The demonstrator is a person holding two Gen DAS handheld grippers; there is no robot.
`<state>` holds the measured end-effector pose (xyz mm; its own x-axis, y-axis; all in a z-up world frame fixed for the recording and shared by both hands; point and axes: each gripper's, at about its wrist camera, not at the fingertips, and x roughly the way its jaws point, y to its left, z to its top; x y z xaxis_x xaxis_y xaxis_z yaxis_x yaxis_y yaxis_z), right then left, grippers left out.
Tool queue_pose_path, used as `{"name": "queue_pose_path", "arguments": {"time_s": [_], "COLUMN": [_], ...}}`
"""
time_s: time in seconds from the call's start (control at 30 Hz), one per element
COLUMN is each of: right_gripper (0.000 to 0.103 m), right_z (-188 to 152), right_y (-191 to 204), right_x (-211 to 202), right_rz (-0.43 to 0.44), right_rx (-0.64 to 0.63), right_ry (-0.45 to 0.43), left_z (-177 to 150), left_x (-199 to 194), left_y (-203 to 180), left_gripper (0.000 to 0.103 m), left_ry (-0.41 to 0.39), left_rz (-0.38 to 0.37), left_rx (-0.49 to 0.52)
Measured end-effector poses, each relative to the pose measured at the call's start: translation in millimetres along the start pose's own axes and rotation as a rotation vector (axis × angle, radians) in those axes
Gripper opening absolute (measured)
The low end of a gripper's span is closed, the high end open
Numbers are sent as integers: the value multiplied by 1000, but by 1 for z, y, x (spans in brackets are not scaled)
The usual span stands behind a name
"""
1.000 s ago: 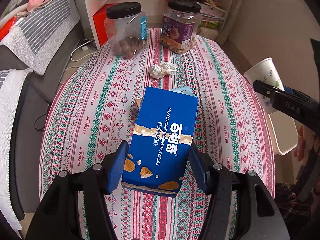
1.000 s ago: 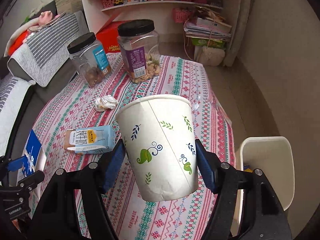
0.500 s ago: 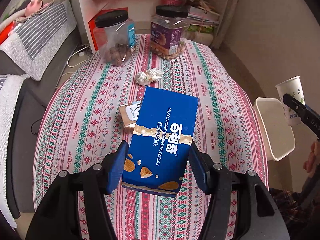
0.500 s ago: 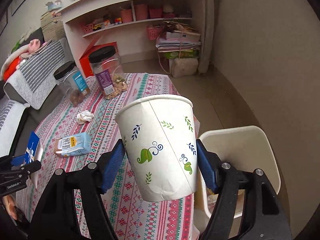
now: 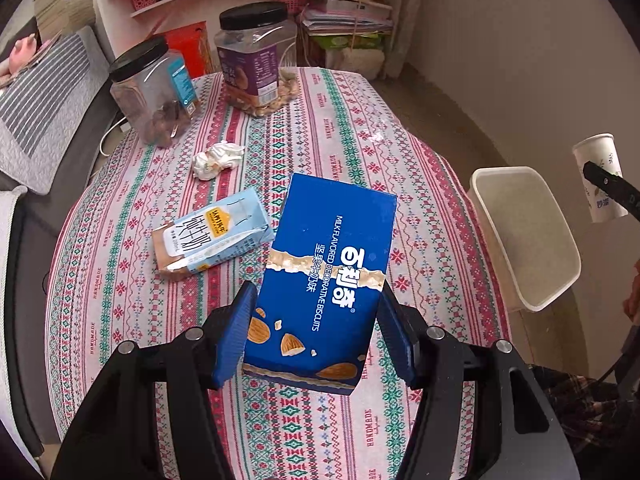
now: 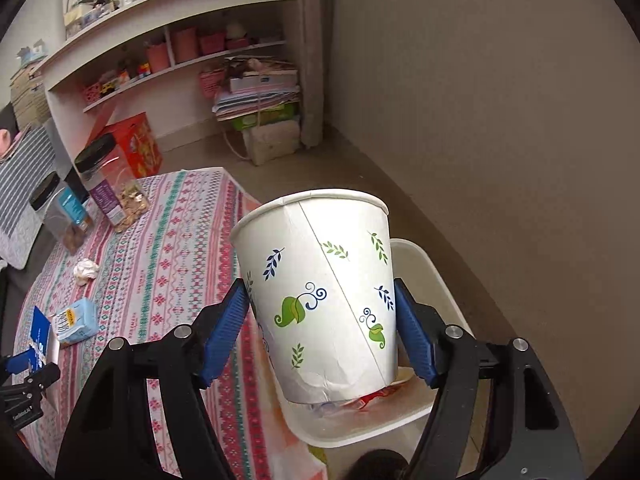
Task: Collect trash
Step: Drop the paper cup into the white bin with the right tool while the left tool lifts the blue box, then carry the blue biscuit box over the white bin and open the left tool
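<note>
The right gripper [image 6: 320,332], clamped on the white paper cup with leaf prints [image 6: 320,280], is now hanging over the cream plastic bin [image 6: 436,288] beside the desk [image 6: 180,240]; a second ago it was above the patterned cloth. Its jaws have just been easing wider, so the drop is probably starting. The left gripper [image 5: 316,336] is following toward the bin, jaws pressing the blue biscuit box [image 5: 328,280]. The pale-blue milk carton [image 5: 212,236] and crumpled white tissue [image 5: 216,158] are lying uncollected.
</note>
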<state>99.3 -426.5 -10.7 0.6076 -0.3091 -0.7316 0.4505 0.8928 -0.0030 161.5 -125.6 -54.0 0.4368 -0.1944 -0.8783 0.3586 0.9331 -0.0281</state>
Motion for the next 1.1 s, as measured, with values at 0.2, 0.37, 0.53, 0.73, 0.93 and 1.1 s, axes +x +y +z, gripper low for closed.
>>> {"name": "queue_pose_path", "arguments": {"time_s": [0.2,0.37,0.53,0.73,0.93,1.1], "right_gripper": [85,96,96,96,96,96], "right_z": [0,0,-5,-9,-14,-15], "right_y": [-39,-74,-94,-100,-118,-124], "right_x": [-4,-21,-35,-54,-66,-69], "right_rz": [-100,-143,-148,-156,-131,-142], "right_rx": [82,152,202,211,292,308], "right_ry": [6,-22,-32,-99,-121,-136], "left_z": [6,6,12,33,53,63], "left_x": [8,15,24,25,21,23], "left_y": [-36,-70,-99,-148,-207,-237], "left_gripper": [59,59,59,59,60,81], "left_ry": [4,9,32,23,-25,-54], "left_rz": [-26,-39,-59,-133,-249,-329], "left_rx": [49,113,144,166,199,220]}}
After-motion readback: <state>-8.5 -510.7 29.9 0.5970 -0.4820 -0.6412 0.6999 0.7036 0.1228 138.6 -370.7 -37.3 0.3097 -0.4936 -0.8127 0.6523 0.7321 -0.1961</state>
